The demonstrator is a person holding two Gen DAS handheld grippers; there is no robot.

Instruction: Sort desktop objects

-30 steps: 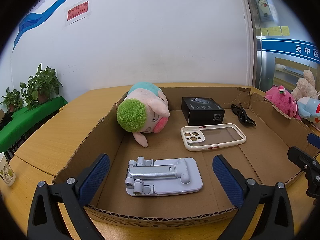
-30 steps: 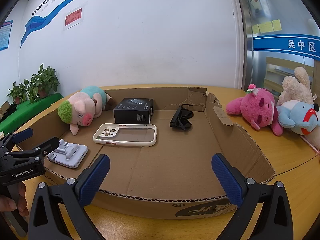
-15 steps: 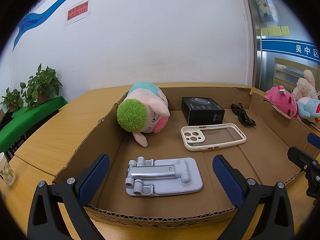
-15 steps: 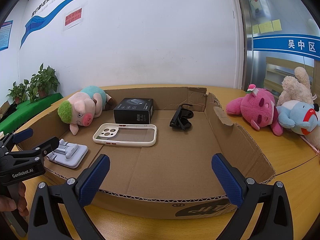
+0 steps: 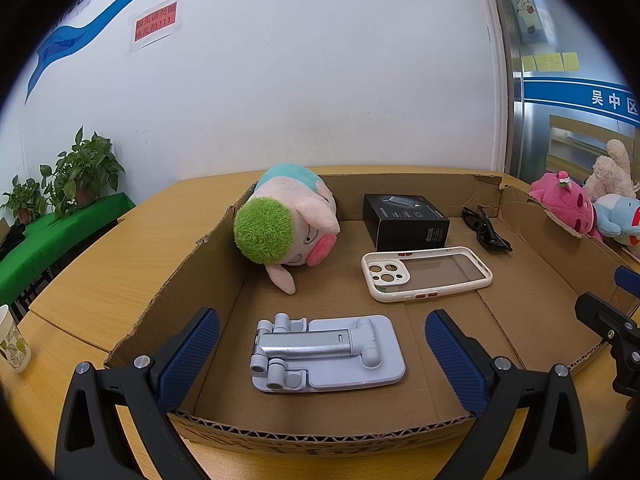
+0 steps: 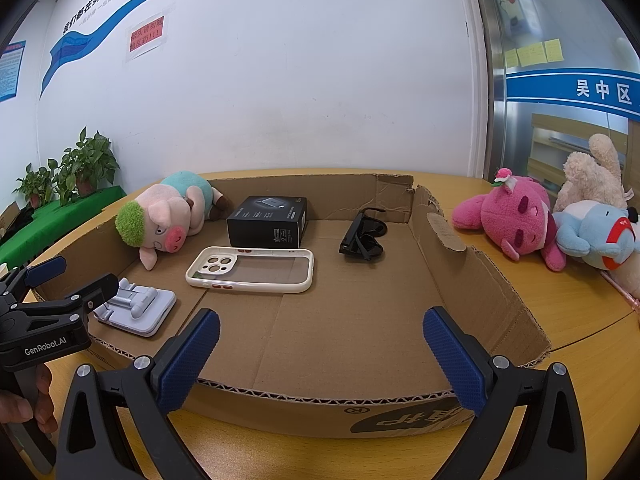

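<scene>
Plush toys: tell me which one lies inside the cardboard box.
The green-haired pig, in the box's far left corner. The pink toy, blue toy and cream toy lie outside on the table.

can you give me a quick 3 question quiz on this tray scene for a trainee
1. True or false: the sunglasses lie on top of the black box.
2. Which item sits nearest the left gripper? A) phone case B) phone stand C) pig plush
3. Fill in: the pink plush lies ____ the cardboard tray.

Key
1. False; they lie apart on the tray floor.
2. B
3. outside

Both the left gripper and the right gripper are open and hold nothing.
</scene>
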